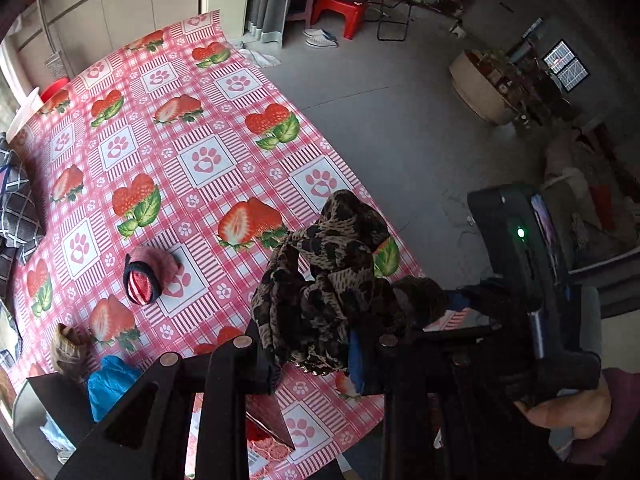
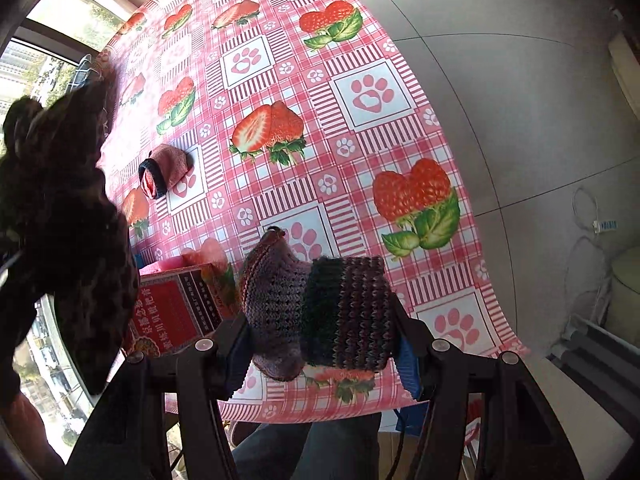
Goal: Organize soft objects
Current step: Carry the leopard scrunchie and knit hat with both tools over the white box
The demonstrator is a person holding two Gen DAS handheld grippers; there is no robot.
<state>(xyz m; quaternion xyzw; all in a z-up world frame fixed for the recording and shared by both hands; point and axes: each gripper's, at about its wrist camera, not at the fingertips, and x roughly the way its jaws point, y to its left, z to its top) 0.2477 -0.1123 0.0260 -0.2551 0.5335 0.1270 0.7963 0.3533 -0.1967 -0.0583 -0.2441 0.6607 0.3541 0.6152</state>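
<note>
Left wrist view: the left gripper (image 1: 312, 364) pinches a bunched leopard-print scarf (image 1: 324, 280), raised above the tablecloth (image 1: 208, 128) near its right edge. At 9 o'clock from the scarf a rolled pink sock (image 1: 146, 274) with a dark cuff lies on the cloth, well apart from it. At 8 o'clock a tan rolled sock (image 1: 66, 350) sits just beside blue plastic (image 1: 110, 384) next to a dark box wall (image 1: 52, 392); whether either lies inside the box cannot be told. A plaid cloth (image 1: 16, 208) lies at the far left edge. The middle and far end of the cloth carry nothing; bare floor (image 1: 400, 128) lies beyond the right edge, with a red stool (image 1: 340, 4) at 12 o'clock.

Right wrist view: the scarf (image 2: 60, 216) hangs dark at 9 o'clock. A red printed carton (image 2: 176, 308) with Chinese writing, too small to read, lies at 8 o'clock from centre. The right gripper (image 2: 320, 350) is pressed onto a striped knitted sock (image 2: 320, 308), held over the near edge of the cloth (image 2: 360, 92). The pink sock (image 2: 166, 170) lies at 10 o'clock
</note>
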